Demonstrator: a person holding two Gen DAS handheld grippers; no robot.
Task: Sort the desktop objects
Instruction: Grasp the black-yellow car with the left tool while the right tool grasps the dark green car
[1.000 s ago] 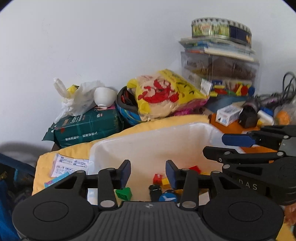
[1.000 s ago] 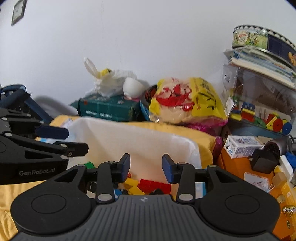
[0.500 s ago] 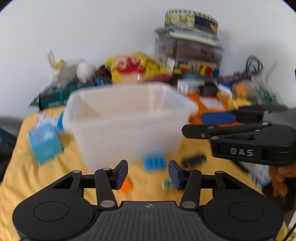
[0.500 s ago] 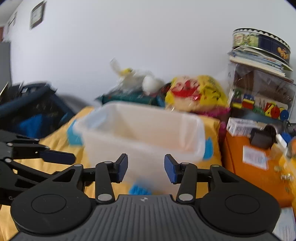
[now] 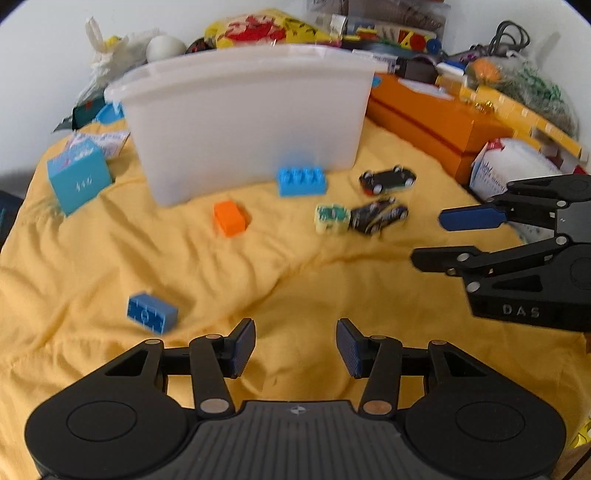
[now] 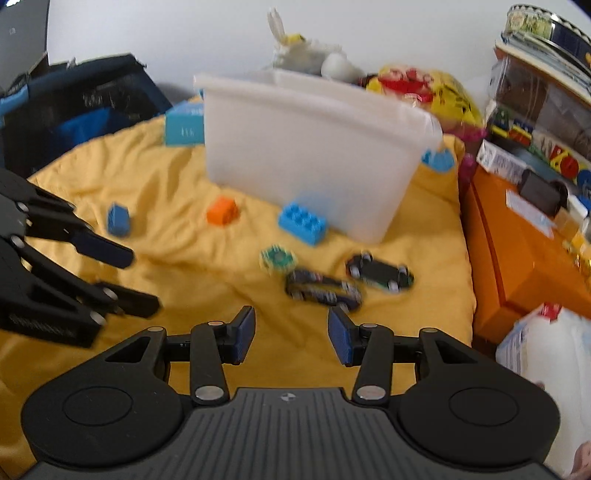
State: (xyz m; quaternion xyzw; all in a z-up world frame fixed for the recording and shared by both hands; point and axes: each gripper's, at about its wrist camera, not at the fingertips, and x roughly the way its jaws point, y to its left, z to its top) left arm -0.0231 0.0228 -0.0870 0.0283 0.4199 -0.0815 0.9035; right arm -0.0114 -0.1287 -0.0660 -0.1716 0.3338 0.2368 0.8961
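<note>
Looks like a lived-in home, probably a kid's corner: wrinkled yellow cloth [image 5: 295, 266] scattered with toy cars [image 6: 380, 274] and building bricks [image 5: 302, 181], snack bag [image 6: 432, 88], cookie tin [image 6: 546, 26] atop stacked boxes far right.
</note>
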